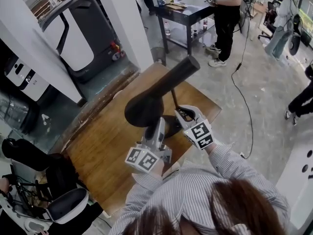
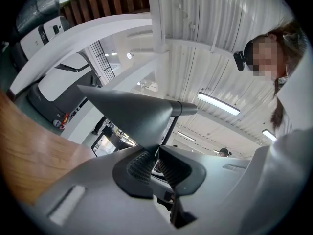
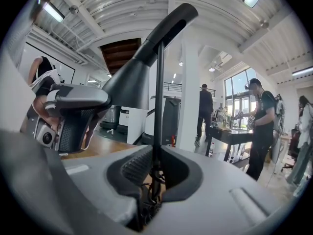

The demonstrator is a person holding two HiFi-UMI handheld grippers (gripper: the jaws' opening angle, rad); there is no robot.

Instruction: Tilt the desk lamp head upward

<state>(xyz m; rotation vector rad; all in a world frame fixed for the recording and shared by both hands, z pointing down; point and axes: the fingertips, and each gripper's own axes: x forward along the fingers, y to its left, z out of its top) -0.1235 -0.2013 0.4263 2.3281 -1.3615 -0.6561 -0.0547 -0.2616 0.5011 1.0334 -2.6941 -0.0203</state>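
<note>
A black desk lamp stands on the wooden table (image 1: pixel 105 143). Its cone-shaped head (image 1: pixel 154 97) points up and away, and its thin stem (image 1: pixel 174 98) rises from a round base (image 1: pixel 172 127). My left gripper (image 1: pixel 156 124) is shut on the lower rim of the lamp head (image 2: pixel 129 112), which sits pinched between the ribbed pads (image 2: pixel 142 163). My right gripper (image 1: pixel 182 112) is shut on the stem (image 3: pixel 159 92) low down, near the base. The head (image 3: pixel 128 84) towers above it, and the left gripper (image 3: pixel 73 112) shows at the left of the right gripper view.
The table's far corner lies past the lamp. A white pillar (image 1: pixel 124 18) and a white machine (image 1: pixel 73 35) stand behind it. People stand by a black table (image 1: pixel 188 11) at the back right. A cable (image 1: pixel 246 109) runs over the floor. A seat (image 1: pixel 54 195) is at lower left.
</note>
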